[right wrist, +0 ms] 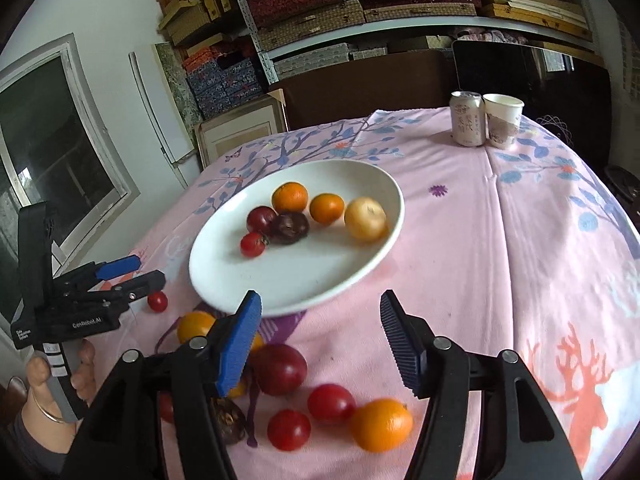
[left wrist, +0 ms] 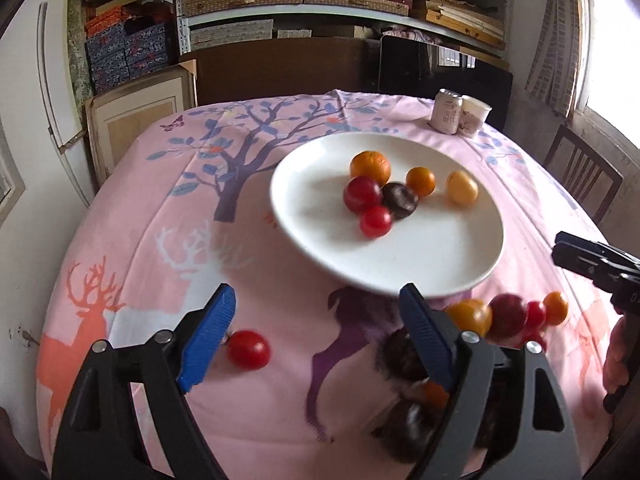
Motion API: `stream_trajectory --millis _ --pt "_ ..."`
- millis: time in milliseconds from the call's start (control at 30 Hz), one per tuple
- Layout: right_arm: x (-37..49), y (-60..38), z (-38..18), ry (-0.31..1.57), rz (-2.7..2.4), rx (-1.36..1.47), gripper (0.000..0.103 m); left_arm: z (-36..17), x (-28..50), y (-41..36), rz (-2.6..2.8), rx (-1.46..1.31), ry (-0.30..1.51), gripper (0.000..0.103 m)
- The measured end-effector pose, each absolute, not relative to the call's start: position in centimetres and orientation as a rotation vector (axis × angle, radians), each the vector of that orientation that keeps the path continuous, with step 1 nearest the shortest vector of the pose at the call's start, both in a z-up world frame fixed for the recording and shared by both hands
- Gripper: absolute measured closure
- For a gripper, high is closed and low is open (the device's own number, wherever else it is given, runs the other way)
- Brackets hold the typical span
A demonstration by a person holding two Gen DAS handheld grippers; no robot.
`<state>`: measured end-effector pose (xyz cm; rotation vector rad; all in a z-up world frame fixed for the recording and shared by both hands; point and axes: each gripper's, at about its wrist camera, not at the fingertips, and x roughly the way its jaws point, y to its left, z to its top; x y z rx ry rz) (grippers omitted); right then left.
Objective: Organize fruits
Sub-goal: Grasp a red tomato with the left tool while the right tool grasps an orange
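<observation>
A white plate (left wrist: 420, 264) (right wrist: 304, 280) on the pink cloth holds several fruits: oranges, red tomatoes, a dark plum (left wrist: 400, 200) and a yellow fruit (right wrist: 365, 218). My left gripper (left wrist: 316, 324) is open and empty, with a loose red tomato (left wrist: 248, 350) just beyond its left finger. It also shows in the right wrist view (right wrist: 138, 270). My right gripper (right wrist: 320, 336) is open and empty above a pile of loose fruit near the front edge: a dark red plum (right wrist: 279, 369), tomatoes (right wrist: 331, 403) and an orange (right wrist: 382, 424).
A drink can (right wrist: 467, 119) and a paper cup (right wrist: 502, 120) stand at the far right of the table. Shelves of boxes fill the back wall. A wooden chair (left wrist: 584, 176) stands to the right of the table.
</observation>
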<state>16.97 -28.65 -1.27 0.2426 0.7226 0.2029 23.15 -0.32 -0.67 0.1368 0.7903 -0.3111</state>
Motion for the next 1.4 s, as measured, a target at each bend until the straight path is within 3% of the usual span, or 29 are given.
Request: stream_trajectory --millis 433,467,600,900,1200,1300,1367,1400 --pt "12.8 -29.6 -3.4 0.742 0.178 0.241 0.04 -3.8 23.8 3.3 -0.15 0.228 0.845 0.023" --pt "12.8 -29.7 -3.4 0.743 0.178 0.244 0.04 -4.1 24.2 2.9 -0.14 0.255 0.851 0.027" --pt "12.9 -30.3 -3.6 0.751 0.172 0.274 0.04 -5.2 25.5 1.7 -0.176 0.274 0.887 0.067" --pt "14.6 -29.3 -5.2 0.877 0.148 0.227 0.042 -2.7 21.3 1.5 -0.251 0.224 0.762 0.068" --pt "13.9 -29.6 -5.6 0.904 0.133 0.238 0.046 -3.0 21.5 1.2 -0.262 0.208 0.78 0.067" --pt "14.0 -29.8 -5.7 0.905 0.139 0.257 0.054 -3.2 21.6 1.1 -0.258 0.212 0.787 0.067" --pt "13.8 -30.3 -5.7 0.893 0.133 0.278 0.065 -3.3 21.6 1.1 -0.258 0.212 0.79 0.067" --pt "13.7 -30.5 -5.7 0.885 0.148 0.301 0.065 -3.2 21.6 1.1 -0.258 0.21 0.788 0.067"
